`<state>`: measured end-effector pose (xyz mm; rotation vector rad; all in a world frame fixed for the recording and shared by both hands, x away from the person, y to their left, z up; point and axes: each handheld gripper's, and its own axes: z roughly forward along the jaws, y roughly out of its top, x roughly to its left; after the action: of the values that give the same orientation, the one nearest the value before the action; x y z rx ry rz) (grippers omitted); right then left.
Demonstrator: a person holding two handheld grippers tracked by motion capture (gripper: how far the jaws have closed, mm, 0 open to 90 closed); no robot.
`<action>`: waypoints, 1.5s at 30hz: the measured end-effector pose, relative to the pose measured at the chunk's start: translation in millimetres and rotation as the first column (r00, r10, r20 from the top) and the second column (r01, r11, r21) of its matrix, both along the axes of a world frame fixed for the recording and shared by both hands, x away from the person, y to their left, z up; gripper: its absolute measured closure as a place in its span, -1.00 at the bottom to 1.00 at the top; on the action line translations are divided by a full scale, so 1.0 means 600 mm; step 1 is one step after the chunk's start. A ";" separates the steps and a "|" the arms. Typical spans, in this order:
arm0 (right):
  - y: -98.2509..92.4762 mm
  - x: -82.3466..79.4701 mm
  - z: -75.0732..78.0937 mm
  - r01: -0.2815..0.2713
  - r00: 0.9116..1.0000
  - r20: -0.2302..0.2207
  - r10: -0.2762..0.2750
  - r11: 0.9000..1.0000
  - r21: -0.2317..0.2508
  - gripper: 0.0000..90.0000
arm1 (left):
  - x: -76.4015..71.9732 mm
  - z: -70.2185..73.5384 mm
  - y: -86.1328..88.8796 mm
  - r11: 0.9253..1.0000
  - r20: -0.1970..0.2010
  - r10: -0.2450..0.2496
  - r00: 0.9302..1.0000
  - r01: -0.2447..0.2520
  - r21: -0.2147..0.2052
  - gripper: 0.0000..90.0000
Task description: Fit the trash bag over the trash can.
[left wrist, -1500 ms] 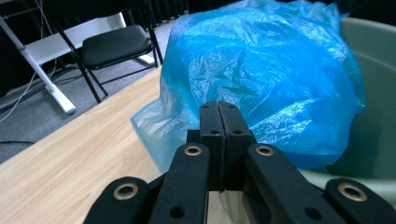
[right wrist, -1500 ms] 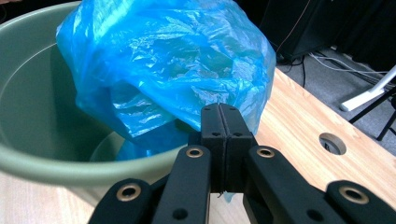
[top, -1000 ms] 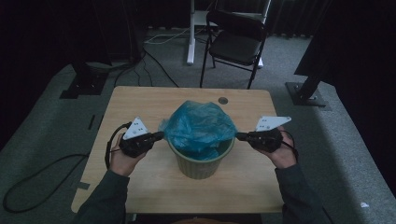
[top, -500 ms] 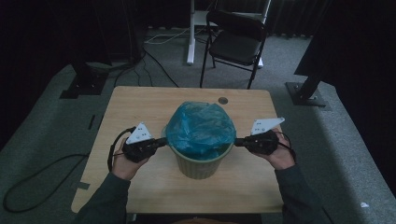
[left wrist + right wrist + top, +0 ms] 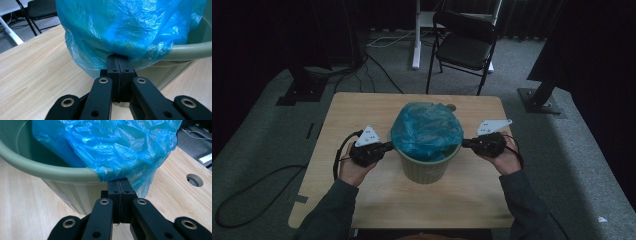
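A pale green bin (image 5: 426, 169) stands in the middle of the wooden table (image 5: 362, 107), with a crinkled blue plastic bag (image 5: 427, 129) bulging over its mouth. My left gripper (image 5: 389, 146) is at the bin's left side, shut on the bag's edge. My right gripper (image 5: 463, 143) is at the bin's right side, likewise shut on the bag's edge. In the left gripper view the closed jaw tips (image 5: 117, 58) pinch the bag (image 5: 125, 27) just outside the bin's rim (image 5: 190, 48). In the right gripper view the closed tips (image 5: 119, 182) hold the bag's hem (image 5: 117, 145) beside the rim (image 5: 50, 171).
A round hole (image 5: 451, 107) sits in the table just behind the bin. Beyond the table are a black folding chair (image 5: 464, 47), a white desk leg (image 5: 416, 35), floor cables (image 5: 257, 195) and two stand bases (image 5: 539, 100).
Both hands stay almost where they were, each still gripping the bag. The bag's bulge has shifted slightly over the bin.
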<state>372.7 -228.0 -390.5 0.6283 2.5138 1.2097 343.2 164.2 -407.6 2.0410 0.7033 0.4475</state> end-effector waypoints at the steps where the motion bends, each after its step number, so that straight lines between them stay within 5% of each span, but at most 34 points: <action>1: 0.000 0.005 -0.003 0.005 1.000 -0.005 -0.005 1.000 0.005 1.00 | 0.002 -0.003 -0.001 1.000 -0.003 0.002 1.000 -0.002 0.003 0.98; 10: 0.006 0.016 -0.027 0.008 0.999 -0.040 -0.009 1.000 -0.015 0.99 | 0.012 -0.018 -0.003 1.000 -0.030 0.009 1.000 -0.008 0.019 0.95; 20: -0.016 0.005 -0.001 0.045 0.999 0.002 -0.045 0.999 -0.001 0.63 | 0.003 -0.004 0.027 0.999 -0.022 0.050 0.998 -0.050 -0.014 0.63; 28: -0.032 0.006 0.025 0.090 0.995 0.032 -0.092 0.995 0.051 0.58 | 0.002 0.022 0.044 0.996 0.013 0.075 0.997 -0.074 -0.053 0.55; 36: -0.017 0.020 0.048 0.101 0.993 0.052 -0.107 0.990 0.103 0.55 | 0.014 0.058 0.032 0.989 0.023 0.028 0.999 -0.025 -0.144 0.41; 40: -0.001 0.031 0.053 0.101 0.993 0.049 -0.107 0.989 0.109 0.49 | 0.025 0.069 0.012 0.990 0.017 0.007 1.000 -0.004 -0.142 0.32; 45: 0.013 0.051 0.049 0.109 0.994 0.000 -0.109 0.990 0.087 0.42 | 0.044 0.063 -0.007 0.991 -0.040 -0.023 0.999 0.018 -0.130 0.33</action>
<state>403.5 -220.0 -360.9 0.7720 2.3991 1.2848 369.9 160.0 -370.0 1.9382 0.7175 0.3396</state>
